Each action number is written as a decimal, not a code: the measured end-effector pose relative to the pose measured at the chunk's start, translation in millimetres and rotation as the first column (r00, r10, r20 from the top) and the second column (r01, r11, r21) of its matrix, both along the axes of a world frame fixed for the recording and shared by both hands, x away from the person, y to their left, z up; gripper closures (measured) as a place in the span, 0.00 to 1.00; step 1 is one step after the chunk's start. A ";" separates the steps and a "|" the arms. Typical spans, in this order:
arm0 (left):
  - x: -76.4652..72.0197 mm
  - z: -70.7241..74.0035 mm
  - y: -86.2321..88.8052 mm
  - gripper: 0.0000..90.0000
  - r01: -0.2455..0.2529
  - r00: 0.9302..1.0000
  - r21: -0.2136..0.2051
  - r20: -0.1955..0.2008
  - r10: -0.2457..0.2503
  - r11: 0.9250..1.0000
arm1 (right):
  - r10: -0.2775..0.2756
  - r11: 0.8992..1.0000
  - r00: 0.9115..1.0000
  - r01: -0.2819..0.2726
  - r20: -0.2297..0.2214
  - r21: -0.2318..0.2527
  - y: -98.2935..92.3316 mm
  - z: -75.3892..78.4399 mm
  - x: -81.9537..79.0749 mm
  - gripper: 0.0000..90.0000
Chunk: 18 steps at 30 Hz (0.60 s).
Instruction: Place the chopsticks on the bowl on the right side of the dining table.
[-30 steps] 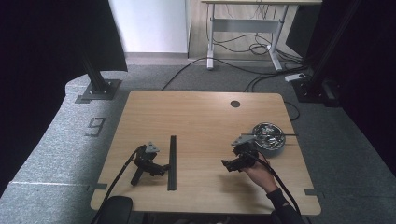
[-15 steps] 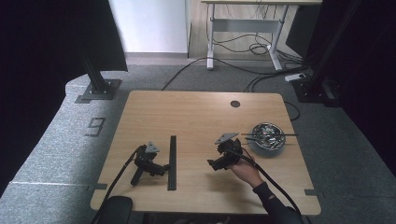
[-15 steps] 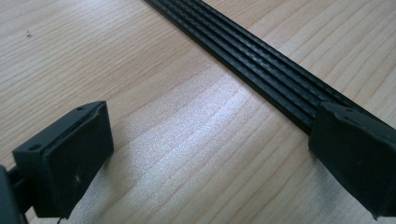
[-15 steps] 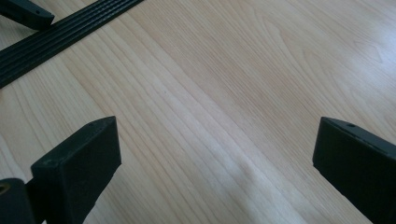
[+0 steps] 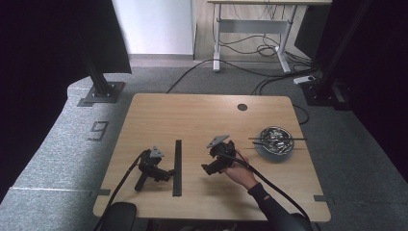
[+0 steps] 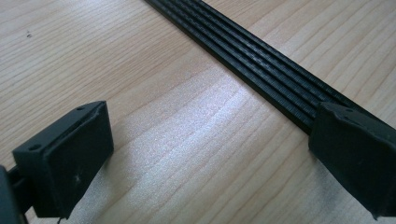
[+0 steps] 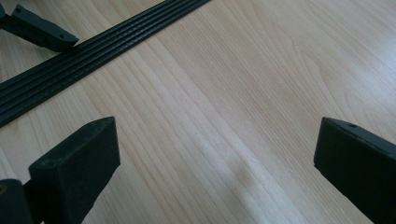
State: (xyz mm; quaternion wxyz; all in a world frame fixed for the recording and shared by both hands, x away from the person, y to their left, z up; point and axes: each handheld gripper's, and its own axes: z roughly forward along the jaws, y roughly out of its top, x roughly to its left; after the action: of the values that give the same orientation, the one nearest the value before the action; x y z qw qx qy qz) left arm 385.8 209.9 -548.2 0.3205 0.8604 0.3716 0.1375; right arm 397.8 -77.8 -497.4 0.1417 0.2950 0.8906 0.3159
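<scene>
A long black ribbed strip (image 5: pixel 177 167) lies flat on the wooden table (image 5: pixel 202 115), running front to back. My left gripper (image 5: pixel 167 173) rests on the table just left of the strip with no hand on it. Its jaws stand open over bare wood (image 6: pixel 212 112), and the right jaw overlaps the strip (image 6: pixel 261 65). A person's hand holds my right gripper (image 5: pixel 208 169) right of the strip, open and empty above the tabletop (image 7: pixel 219 126). The right gripper view has the strip (image 7: pixel 93 44) at upper left, with a jaw of the left gripper (image 7: pixel 39 30) beyond it.
A metal bowl (image 5: pixel 262 150) with metal pieces inside and thin black sticks across its rim stands at the table's right. A round cable hole (image 5: pixel 242 107) sits near the far edge. Cables trail from both grippers over the front edge.
The hand has carried my right gripper leftward, from beside the bowl to the middle of the table near the strip. The left gripper has not moved.
</scene>
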 end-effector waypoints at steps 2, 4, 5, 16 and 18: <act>0.0 0.0 0.0 0.00 0.000 1.000 0.000 0.000 0.000 1.000 | 0.007 1.000 1.000 -0.007 -0.001 0.000 5.6 -0.7 0.4 0.00; 0.0 0.0 0.0 0.00 0.000 1.000 0.000 0.000 0.000 1.000 | 0.010 1.000 1.000 -0.010 -0.006 -0.003 10.8 -1.5 1.4 0.00; 0.0 0.0 0.0 0.00 0.000 1.000 0.000 0.000 0.000 1.000 | 0.007 1.000 1.000 -0.007 -0.008 -0.009 14.0 -2.0 1.6 0.00; 0.1 0.0 0.1 0.00 0.001 1.000 0.001 0.001 -0.001 1.000 | 0.051 0.998 0.999 -0.051 0.002 -0.032 52.9 -8.9 3.3 0.00; 0.0 0.0 0.0 0.00 0.000 1.000 0.000 0.000 0.000 1.000 | 0.049 0.998 0.999 -0.049 -0.008 -0.024 58.0 -10.3 4.1 0.00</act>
State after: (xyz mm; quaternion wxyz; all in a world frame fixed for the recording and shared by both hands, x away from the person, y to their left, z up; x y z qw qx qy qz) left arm 385.8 209.9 -548.2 0.3207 0.8605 0.3713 0.1376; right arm 401.9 -19.8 -507.7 0.1343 0.2723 0.9018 0.3074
